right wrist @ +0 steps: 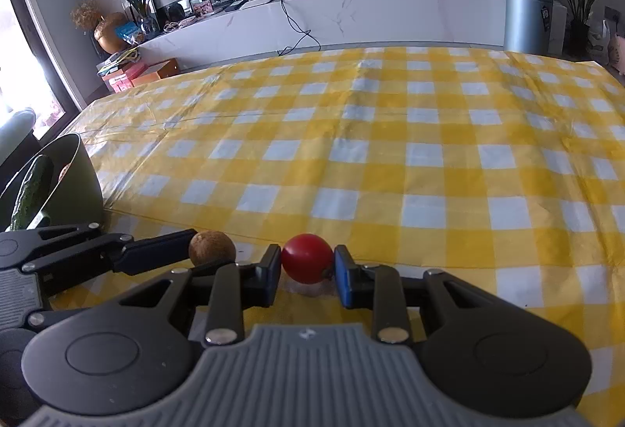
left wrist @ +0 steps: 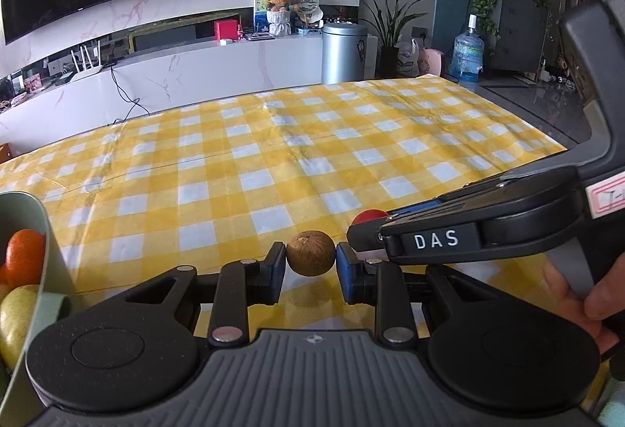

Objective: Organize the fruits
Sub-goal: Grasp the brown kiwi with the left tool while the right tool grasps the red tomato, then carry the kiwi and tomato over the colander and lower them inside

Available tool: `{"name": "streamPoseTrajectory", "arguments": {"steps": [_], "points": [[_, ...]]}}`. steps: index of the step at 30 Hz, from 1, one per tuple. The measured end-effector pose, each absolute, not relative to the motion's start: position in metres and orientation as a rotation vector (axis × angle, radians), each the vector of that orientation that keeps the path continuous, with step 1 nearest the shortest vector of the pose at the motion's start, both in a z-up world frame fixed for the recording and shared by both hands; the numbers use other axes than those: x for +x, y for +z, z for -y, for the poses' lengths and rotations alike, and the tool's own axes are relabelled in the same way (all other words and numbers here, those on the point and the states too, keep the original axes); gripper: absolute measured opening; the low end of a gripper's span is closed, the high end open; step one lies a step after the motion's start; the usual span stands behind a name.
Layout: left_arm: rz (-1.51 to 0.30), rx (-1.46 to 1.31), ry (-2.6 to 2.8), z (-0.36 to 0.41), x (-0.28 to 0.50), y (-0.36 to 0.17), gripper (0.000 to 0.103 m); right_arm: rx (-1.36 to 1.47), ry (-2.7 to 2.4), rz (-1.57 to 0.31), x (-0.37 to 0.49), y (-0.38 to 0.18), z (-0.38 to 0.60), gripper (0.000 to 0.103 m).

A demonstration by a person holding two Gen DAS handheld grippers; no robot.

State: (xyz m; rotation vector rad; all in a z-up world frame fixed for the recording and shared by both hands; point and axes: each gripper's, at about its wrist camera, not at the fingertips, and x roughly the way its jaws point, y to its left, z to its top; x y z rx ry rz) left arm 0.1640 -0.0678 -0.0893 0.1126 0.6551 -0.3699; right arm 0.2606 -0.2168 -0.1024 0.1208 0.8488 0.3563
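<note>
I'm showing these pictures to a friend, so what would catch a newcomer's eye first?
Two grippers side by side low over the yellow checked tablecloth, each pinching a small fruit: the left gripper holds a brown round fruit, the right gripper a red tomato. At the left edge stands a green bowl with an orange inside.

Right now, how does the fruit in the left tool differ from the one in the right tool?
The left tool holds a brown fruit, dull and rough-skinned; the right tool holds a red fruit, smooth and glossy. In the right wrist view the brown fruit looks slightly smaller than the red one. Both are round, small and clamped between pads just over the checked cloth.
</note>
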Motion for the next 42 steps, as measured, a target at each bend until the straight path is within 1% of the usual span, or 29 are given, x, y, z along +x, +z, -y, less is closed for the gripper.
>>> {"name": "streamPoseTrajectory", "arguments": {"steps": [15, 23, 28, 37, 42], "points": [[-0.681, 0.064, -0.315, 0.03, 0.132, -0.039, 0.031, 0.123, 0.415, -0.769, 0.238, -0.079, 0.206, 0.026], [-0.682, 0.037, -0.292, -0.003, 0.121, -0.005, 0.031, 0.105, 0.505, -0.685, 0.216, -0.048, 0.181, 0.026], [-0.679, 0.02, -0.246, -0.031, 0.122, 0.01, 0.031, 0.096, 0.578, -0.667, 0.208, -0.032, 0.158, 0.026], [-0.709, -0.068, -0.172, -0.091, 0.142, 0.016, 0.031, 0.022, 0.703, -0.65, 0.203, -0.011, 0.099, 0.026], [-0.737, -0.124, -0.142, -0.115, 0.156, 0.011, 0.031, -0.039, 0.758, -0.653, 0.208, -0.004, 0.066, 0.026]]}}
